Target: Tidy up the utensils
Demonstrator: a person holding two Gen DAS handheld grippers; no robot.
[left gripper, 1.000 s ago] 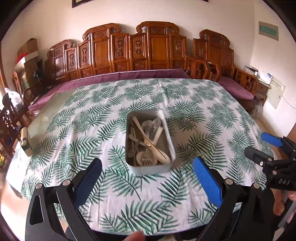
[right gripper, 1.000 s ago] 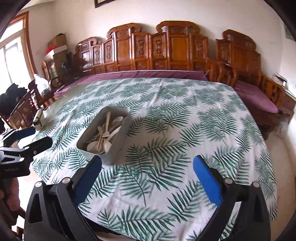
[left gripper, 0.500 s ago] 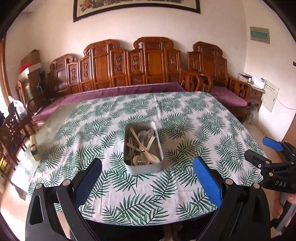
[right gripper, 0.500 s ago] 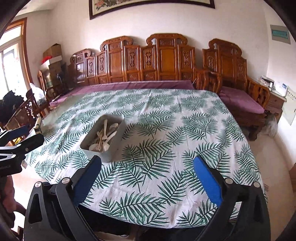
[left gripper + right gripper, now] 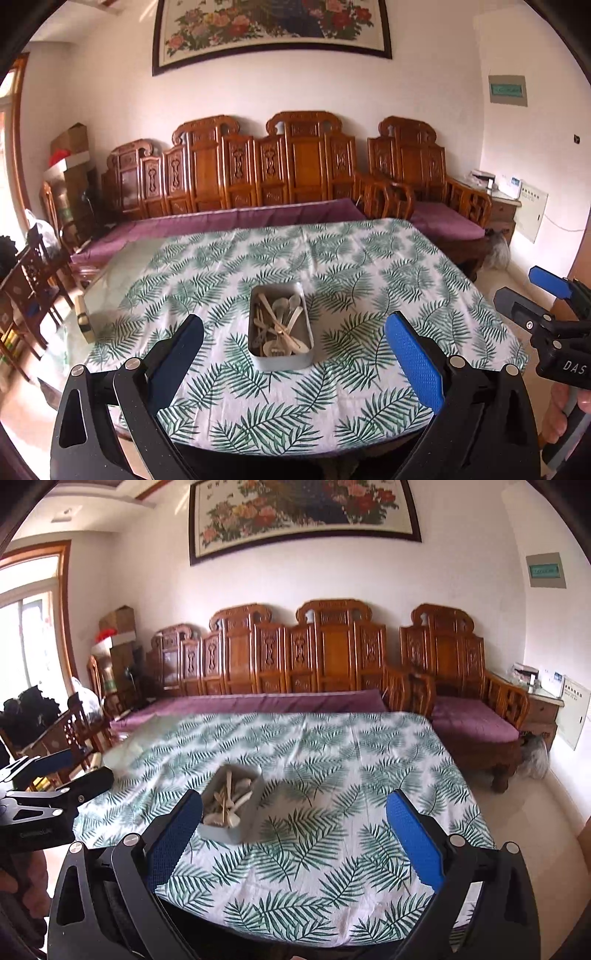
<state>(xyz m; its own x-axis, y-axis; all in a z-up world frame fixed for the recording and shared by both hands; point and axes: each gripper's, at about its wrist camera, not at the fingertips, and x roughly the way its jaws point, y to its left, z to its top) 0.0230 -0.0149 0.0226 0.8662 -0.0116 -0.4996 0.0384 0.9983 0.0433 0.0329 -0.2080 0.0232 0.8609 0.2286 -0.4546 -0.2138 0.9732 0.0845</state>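
A grey rectangular tray (image 5: 280, 363) stands near the front middle of the leaf-print tablecloth (image 5: 369, 266); it holds several pale wooden and plastic spoons and forks (image 5: 279, 325) lying crossed over each other. My left gripper (image 5: 293, 354) is open and empty, held back from the table's near edge, with the tray far ahead between its blue pads. My right gripper (image 5: 293, 834) is also open and empty, back from the table; the tray (image 5: 231, 834) with its utensils (image 5: 229, 799) lies ahead to its left. Each gripper shows at the side of the other's view.
Carved wooden benches (image 5: 295, 166) with purple cushions (image 5: 229, 219) line the far wall. A wooden chair (image 5: 29, 280) stands at the table's left side. A low cabinet (image 5: 543, 709) sits at the far right, and bare floor (image 5: 546, 797) runs along the table's right side.
Both grippers have pulled back and up from the table, so the tray looks smaller and farther and the wall painting has come into view. Both stay open and empty.
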